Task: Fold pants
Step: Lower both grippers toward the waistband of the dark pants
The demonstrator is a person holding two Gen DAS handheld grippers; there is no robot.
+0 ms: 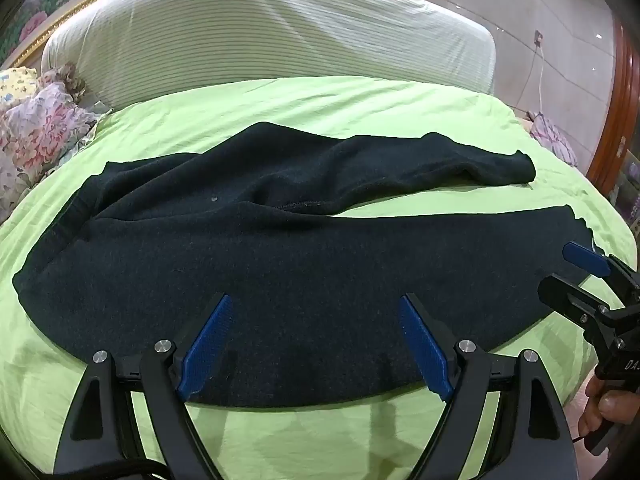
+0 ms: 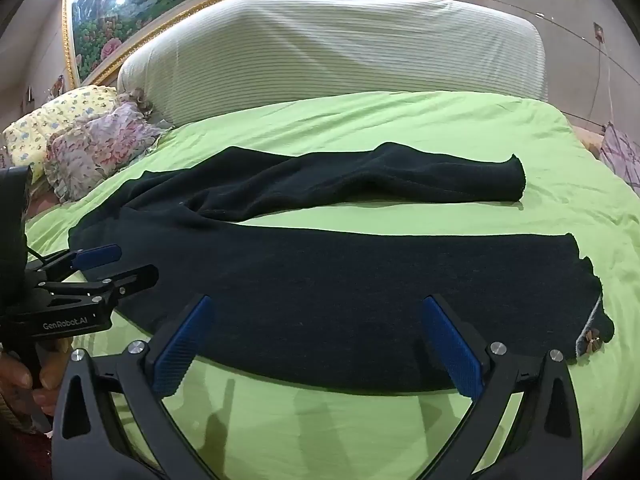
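Looking along our right gripper [image 2: 316, 344], we alone see a small bow [image 2: 591, 338] at the pants' [image 2: 320, 280] cuff; both it and our left gripper [image 1: 316, 344] gape wide, empty, above pants spread on the green bed [image 2: 360, 128].

Pants [image 1: 280, 280] near hem behind left gripper [image 1: 316, 344] fingers [image 1: 208, 344]; pillows [image 1: 36, 128] cut off.

I see black pants [image 1: 280, 264] on a lime-green sheet [image 1: 320, 100]; my grippers' fingers [image 1: 208, 344] carry blue ribbed pads on black frames. Far off, a headboard cover [image 2: 340, 52] in white-green stripes; left, pink floral pillows [image 2: 96, 144].
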